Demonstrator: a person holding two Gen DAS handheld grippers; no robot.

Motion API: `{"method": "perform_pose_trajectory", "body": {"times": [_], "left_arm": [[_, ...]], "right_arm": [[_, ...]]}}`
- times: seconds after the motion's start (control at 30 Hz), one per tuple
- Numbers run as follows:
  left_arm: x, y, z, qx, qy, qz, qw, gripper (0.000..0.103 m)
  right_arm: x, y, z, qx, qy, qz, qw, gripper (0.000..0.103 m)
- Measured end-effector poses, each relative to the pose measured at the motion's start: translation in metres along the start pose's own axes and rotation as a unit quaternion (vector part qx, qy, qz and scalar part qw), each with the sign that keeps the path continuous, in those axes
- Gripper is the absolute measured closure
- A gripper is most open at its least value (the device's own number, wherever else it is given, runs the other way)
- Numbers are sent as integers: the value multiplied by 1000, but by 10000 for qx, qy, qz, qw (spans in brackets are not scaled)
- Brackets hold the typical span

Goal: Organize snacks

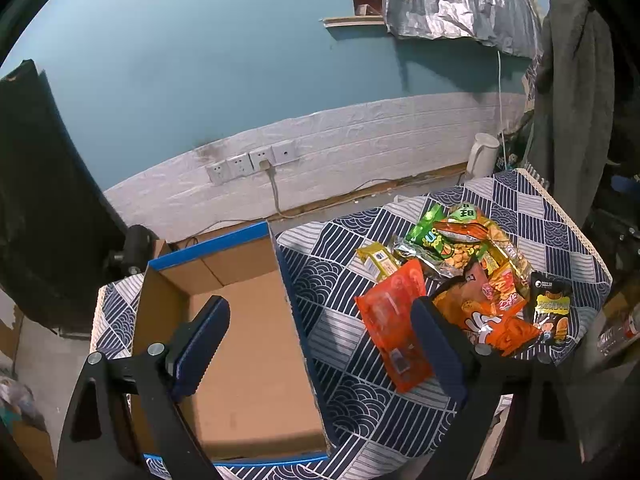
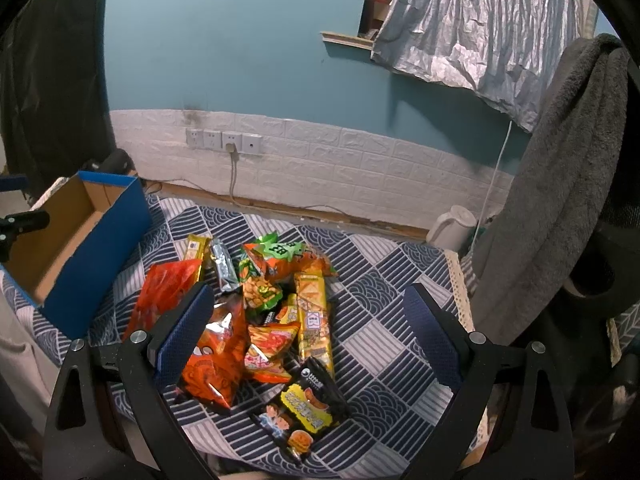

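Observation:
A heap of snack packets (image 1: 464,276) (image 2: 264,308) lies on the blue and white patterned cloth (image 1: 360,412) (image 2: 384,344). A flat red packet (image 1: 394,326) (image 2: 160,296) lies at its left side, and a black packet (image 1: 551,312) (image 2: 306,404) at its near right. An empty cardboard box with blue edging (image 1: 248,344) (image 2: 72,236) stands left of the heap. My left gripper (image 1: 320,316) is open, one finger over the box, the other by the red packet. My right gripper (image 2: 308,300) is open above the heap, holding nothing.
A white kettle (image 1: 482,156) (image 2: 452,226) stands at the far table edge. A grey towel (image 1: 572,92) (image 2: 560,184) hangs at the right. Wall sockets with a plugged cable (image 1: 252,164) (image 2: 224,142) sit on the white brick wall behind.

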State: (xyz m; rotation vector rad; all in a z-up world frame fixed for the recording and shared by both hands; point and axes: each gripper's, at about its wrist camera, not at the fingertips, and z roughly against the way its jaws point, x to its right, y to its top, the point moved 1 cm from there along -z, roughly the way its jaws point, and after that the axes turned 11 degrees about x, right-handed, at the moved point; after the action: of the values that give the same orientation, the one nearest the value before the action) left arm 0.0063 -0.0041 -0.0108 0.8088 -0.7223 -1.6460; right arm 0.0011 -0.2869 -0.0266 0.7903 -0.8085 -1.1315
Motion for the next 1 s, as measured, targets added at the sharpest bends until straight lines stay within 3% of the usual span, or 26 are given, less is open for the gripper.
{"method": "perform_pose_trajectory", "body": {"times": [1.0], "left_arm": [[-1,-3,-5,-150,-78,104,9998,10]], "right_arm": [[-3,-3,-5,-120,7,63,9999,9]]}}
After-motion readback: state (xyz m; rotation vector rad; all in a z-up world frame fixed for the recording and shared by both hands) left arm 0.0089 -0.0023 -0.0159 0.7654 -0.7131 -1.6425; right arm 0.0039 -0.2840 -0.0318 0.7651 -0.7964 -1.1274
